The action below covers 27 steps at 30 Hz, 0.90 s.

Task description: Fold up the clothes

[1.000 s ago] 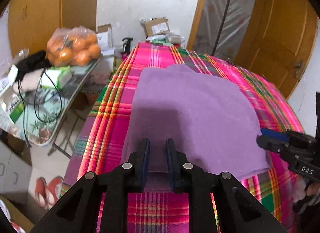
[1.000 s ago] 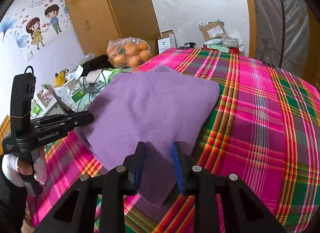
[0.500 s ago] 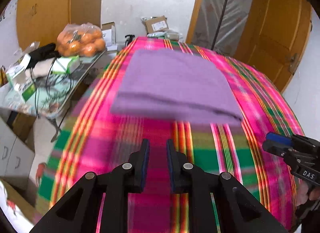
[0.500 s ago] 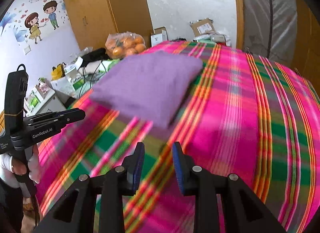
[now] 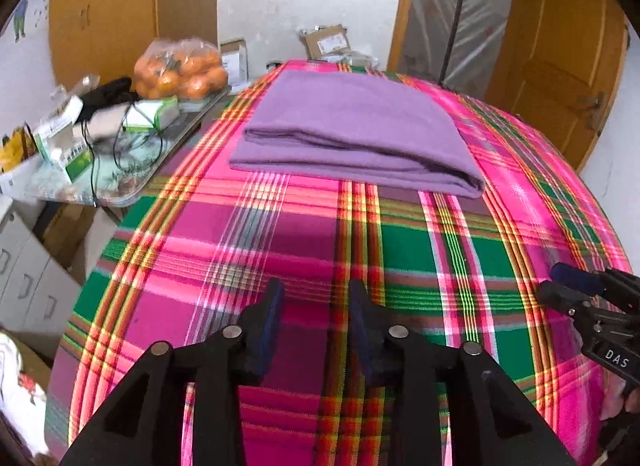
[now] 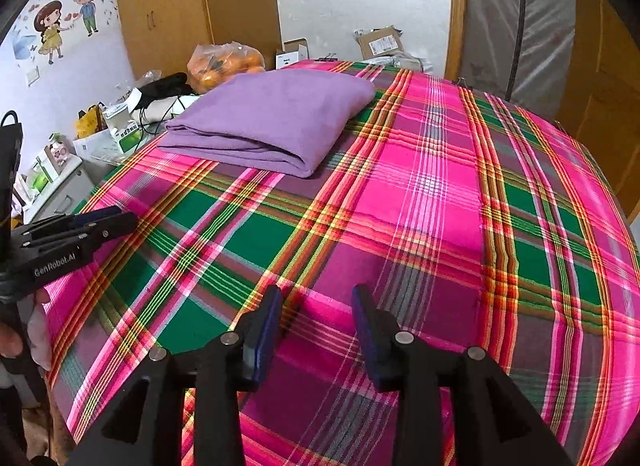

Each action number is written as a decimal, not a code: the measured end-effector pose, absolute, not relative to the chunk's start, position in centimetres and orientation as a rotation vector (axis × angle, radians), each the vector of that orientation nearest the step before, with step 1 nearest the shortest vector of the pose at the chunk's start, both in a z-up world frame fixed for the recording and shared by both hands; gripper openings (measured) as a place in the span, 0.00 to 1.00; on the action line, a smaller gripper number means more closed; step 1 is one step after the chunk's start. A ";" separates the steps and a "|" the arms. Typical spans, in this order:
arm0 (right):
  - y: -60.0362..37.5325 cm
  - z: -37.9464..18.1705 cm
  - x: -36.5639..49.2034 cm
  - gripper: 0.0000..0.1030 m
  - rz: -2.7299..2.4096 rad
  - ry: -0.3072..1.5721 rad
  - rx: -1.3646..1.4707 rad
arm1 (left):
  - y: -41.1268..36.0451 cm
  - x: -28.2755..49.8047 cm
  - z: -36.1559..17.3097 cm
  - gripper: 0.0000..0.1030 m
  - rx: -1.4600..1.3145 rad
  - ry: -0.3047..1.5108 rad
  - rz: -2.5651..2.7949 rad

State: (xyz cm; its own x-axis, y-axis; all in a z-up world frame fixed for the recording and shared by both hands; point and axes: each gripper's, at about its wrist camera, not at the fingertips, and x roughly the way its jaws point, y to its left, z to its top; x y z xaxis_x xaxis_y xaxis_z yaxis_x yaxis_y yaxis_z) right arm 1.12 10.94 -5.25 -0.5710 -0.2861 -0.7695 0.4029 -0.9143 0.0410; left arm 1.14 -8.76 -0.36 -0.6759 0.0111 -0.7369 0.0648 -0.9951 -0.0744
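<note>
A: Broadly, what fills both views?
B: A plaid tablecloth [image 5: 248, 242] in pink and green covers the table. Toward its far end lies the folded purple garment [image 5: 352, 125], flat, layered edges facing the cameras, well apart from both tools.

A: And the tools?
B: The left gripper [image 5: 316, 306] and right gripper [image 6: 316, 310] hover over bare cloth, jaws opening, nothing between them.

A: Beside the table?
B: A bag of oranges [image 5: 180, 69] on a cluttered side table.
</note>
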 end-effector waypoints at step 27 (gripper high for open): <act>8.4 -5.7 -1.4 0.65 -2.484 0.252 1.201 | -8.9 -2.7 -0.4 0.69 1.315 0.066 -2.793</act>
State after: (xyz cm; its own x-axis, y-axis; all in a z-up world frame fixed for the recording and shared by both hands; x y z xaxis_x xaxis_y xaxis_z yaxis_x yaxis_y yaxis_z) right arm -1.36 8.42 -5.66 -0.5690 -0.2486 -0.7838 0.4007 -0.9162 -0.0002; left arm -2.67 -8.87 -0.38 -0.6361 -0.0303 -0.7710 0.0669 -0.9976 -0.0159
